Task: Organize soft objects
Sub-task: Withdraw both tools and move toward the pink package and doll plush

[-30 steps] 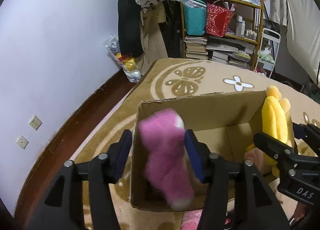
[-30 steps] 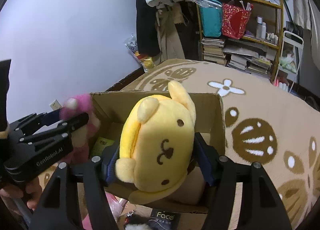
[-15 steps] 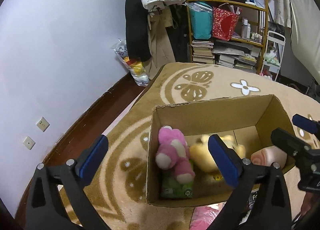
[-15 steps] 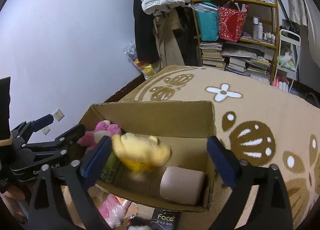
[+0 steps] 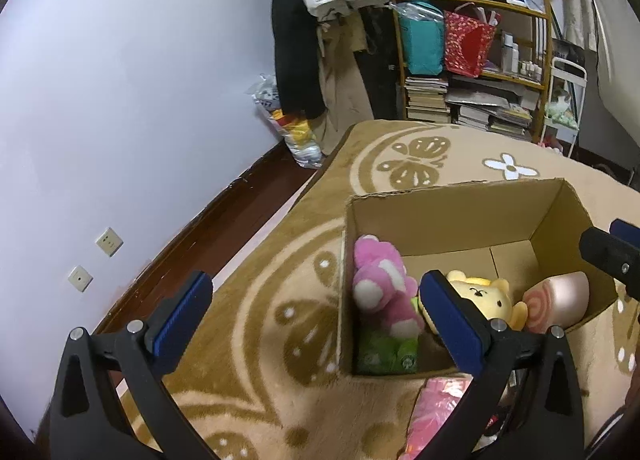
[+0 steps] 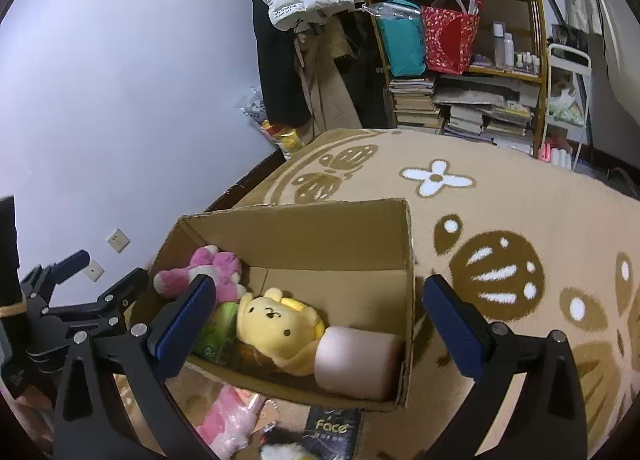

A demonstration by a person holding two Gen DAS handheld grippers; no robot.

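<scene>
Green pack point(image 6: 214, 334) half-hidden under plushes

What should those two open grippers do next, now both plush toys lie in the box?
Probably lower the right gripper toward the pink item on the rug in front of the cardboard box. Both grippers are open and hold nothing, the pink plush and yellow plush lie inside.
</scene>
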